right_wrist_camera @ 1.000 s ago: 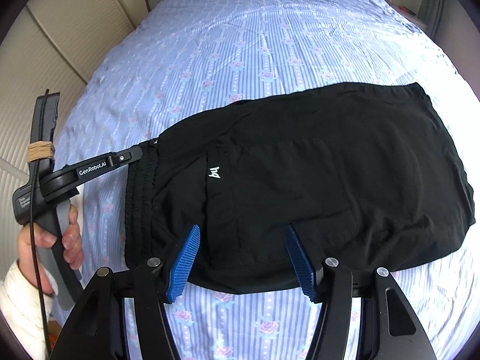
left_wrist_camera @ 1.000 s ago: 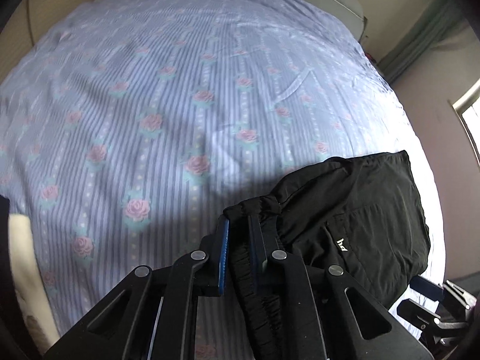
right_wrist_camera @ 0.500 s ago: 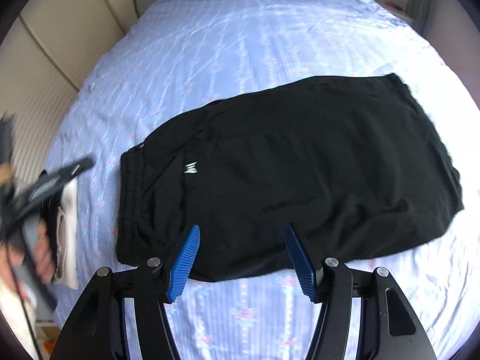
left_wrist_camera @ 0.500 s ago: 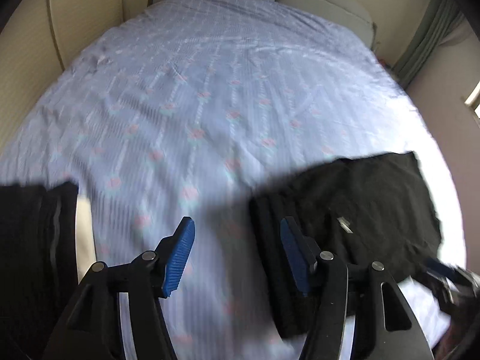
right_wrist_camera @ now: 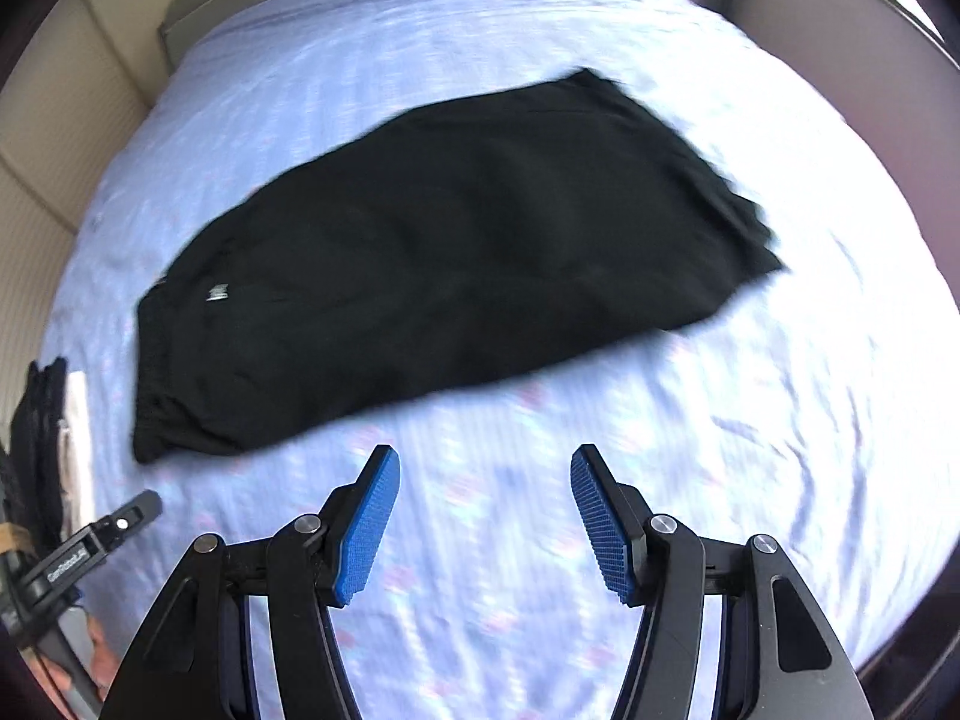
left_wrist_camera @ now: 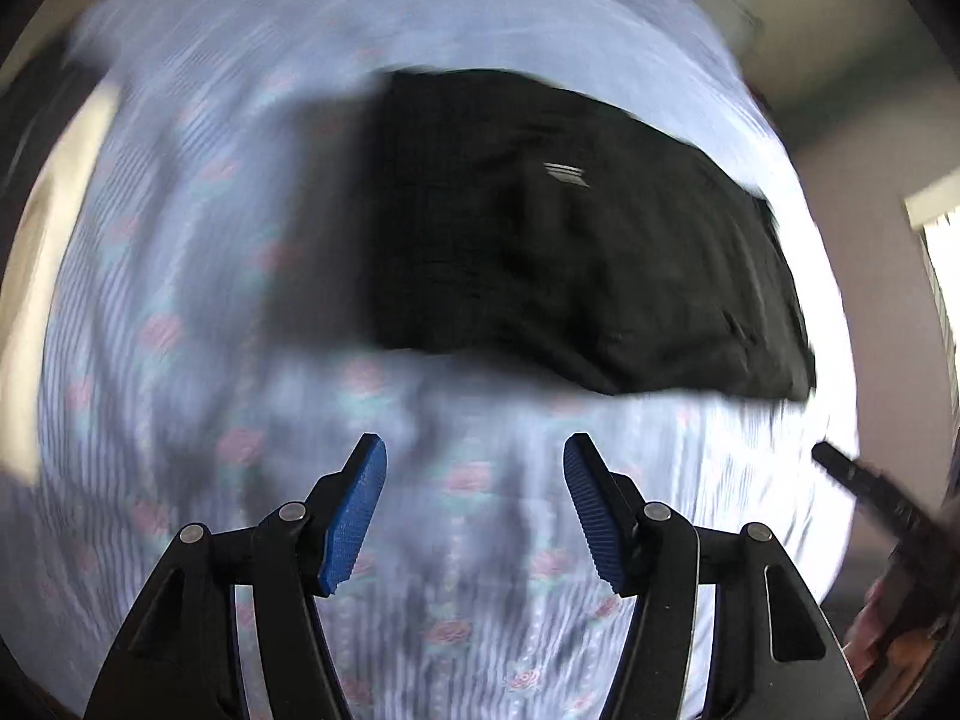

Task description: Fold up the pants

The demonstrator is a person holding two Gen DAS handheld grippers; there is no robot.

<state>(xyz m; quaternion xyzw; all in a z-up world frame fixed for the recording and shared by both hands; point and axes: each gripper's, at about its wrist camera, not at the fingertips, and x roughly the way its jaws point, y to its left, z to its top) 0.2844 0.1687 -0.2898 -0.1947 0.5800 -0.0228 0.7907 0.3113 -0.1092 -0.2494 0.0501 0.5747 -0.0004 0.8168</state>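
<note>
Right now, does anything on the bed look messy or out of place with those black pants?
Nothing stands out. The black pants lie folded flat on the floral bedsheet, slightly wrinkled near the waistband. Both the left tongs and right tongs are open, clear of the fabric. Motion blur hides fine detail.

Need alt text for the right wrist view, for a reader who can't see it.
Folded black fabric pants lie flat on a blue striped floral bedsheet, untouched. The right claw hangs open short of them; the left claw's black tip shows at lower left.
</note>
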